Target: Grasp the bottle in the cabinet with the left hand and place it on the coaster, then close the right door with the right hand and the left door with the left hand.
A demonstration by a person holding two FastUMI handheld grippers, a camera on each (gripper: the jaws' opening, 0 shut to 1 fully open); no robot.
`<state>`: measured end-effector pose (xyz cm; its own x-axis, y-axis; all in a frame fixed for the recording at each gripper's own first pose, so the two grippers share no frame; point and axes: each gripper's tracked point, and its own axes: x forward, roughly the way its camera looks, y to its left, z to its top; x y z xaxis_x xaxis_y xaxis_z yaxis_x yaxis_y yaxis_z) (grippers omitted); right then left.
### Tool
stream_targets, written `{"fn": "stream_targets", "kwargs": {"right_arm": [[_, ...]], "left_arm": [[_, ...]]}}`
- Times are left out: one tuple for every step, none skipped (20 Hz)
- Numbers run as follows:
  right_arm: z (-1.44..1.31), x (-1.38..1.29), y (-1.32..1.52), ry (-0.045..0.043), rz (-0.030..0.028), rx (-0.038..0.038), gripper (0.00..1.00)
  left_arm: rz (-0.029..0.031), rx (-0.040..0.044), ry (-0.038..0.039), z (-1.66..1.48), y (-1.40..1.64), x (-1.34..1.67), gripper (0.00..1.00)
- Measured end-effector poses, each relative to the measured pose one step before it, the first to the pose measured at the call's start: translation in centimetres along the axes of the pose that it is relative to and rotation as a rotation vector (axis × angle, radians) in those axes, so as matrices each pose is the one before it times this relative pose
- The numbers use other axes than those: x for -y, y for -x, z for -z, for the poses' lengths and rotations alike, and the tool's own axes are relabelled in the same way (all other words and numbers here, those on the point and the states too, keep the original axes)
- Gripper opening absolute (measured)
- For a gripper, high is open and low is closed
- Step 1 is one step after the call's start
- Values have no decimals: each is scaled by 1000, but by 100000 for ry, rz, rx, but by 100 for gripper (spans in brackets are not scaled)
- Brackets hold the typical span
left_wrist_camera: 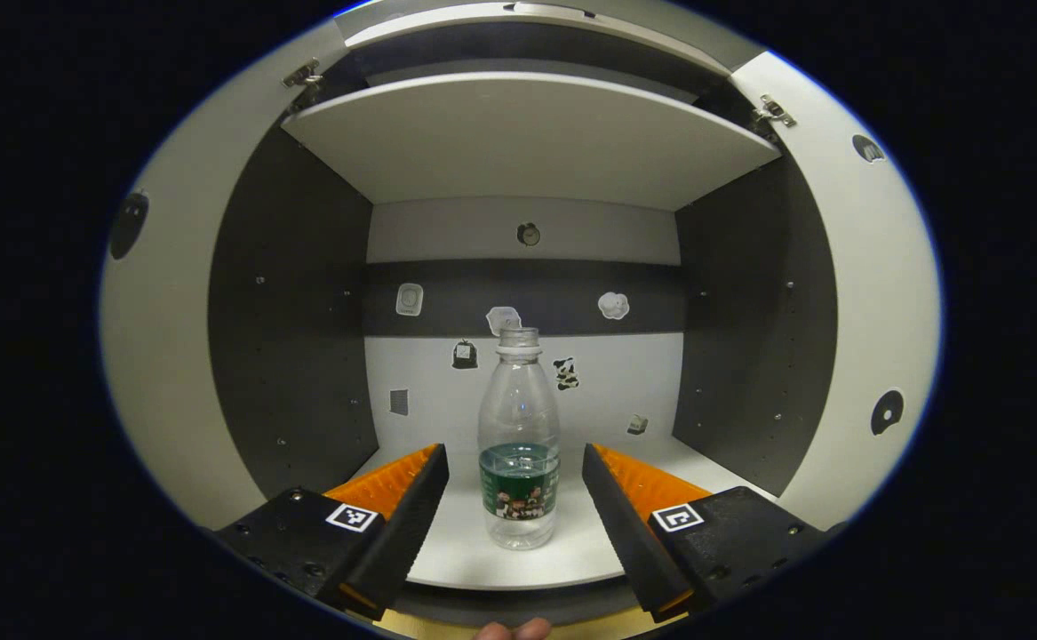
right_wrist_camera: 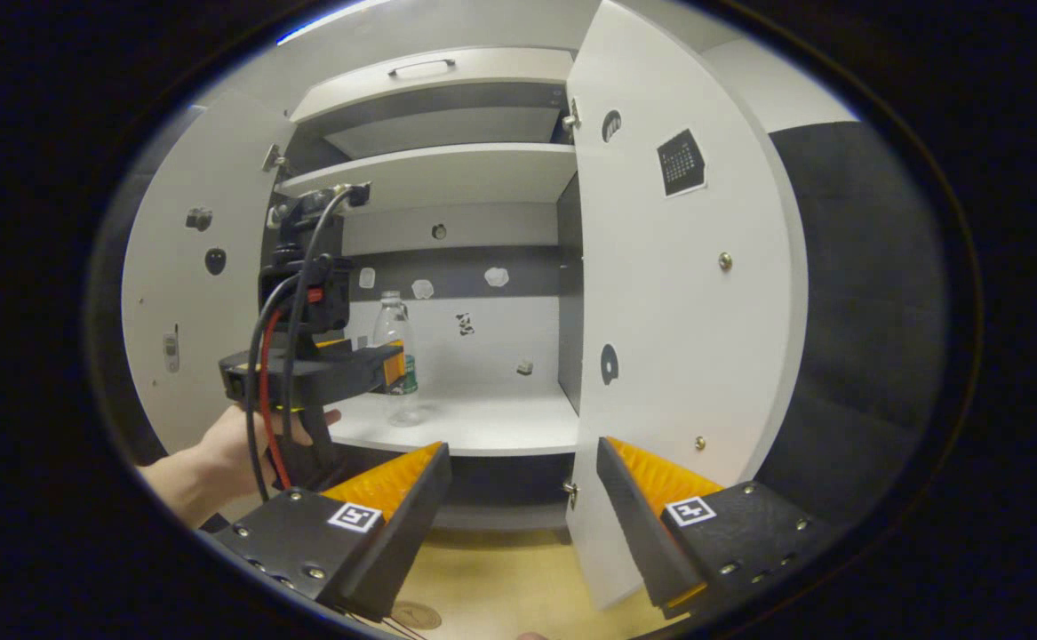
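A clear plastic bottle (left_wrist_camera: 519,444) with a dark label and a little water stands upright on the cabinet's lower shelf (left_wrist_camera: 482,564). My left gripper (left_wrist_camera: 514,455) is open, with a finger on each side of the bottle and a gap to each. In the right gripper view, a hand (right_wrist_camera: 207,453) holds the left gripper (right_wrist_camera: 391,363) at the bottle (right_wrist_camera: 398,320). Lower down, my right gripper (right_wrist_camera: 520,449) is open and holds nothing, in front of the shelf edge. Both the left door (right_wrist_camera: 189,293) and the right door (right_wrist_camera: 660,311) stand open. A round coaster (right_wrist_camera: 416,615) lies on the wooden tabletop below.
An upper shelf (left_wrist_camera: 527,133) spans the cabinet above the bottle. Small stickers dot the back wall (left_wrist_camera: 616,382). The right door's lower corner (right_wrist_camera: 589,569) hangs just beside my right gripper's right finger. Cables (right_wrist_camera: 265,391) trail from the left gripper.
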<state>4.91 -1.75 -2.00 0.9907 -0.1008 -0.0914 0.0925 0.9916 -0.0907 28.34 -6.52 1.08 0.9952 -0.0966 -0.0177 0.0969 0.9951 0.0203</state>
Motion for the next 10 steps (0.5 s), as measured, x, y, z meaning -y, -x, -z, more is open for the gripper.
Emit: {"fn": "stream_targets", "kwargs": {"right_arm": [[289,55,-223,239,310,-851,100],[276,-59,-154,280,218,-762,100],[89,-88,-110,385,98,-533,100],[74,-63,-24,178,204,-411,100],[125,-139,-66,84,-1,-506,100],[148,-85,-31,111,64,-591,100],[180,19,-32,247,178,-464,100],[158,46,115,310,369,-397,100],[141,3,60,106,5,-330,100],[79,-31,15,-154,89,-352,100]], "left_arm": [[230,3,724,51,-961,-17,96],[-182,-545,455,211,-795,-118,96],[-364,-216,390,245,-688,-154,96],[346,-370,383,95,-726,61,96],[73,-857,110,431,-850,87,96],[-288,-704,-122,244,-546,-93,96],[118,-496,53,130,-323,41,96],[-564,357,293,-72,-147,-86,96],[60,96,188,125,-306,15,96],[-781,150,-113,-39,-104,-85,92]]}}
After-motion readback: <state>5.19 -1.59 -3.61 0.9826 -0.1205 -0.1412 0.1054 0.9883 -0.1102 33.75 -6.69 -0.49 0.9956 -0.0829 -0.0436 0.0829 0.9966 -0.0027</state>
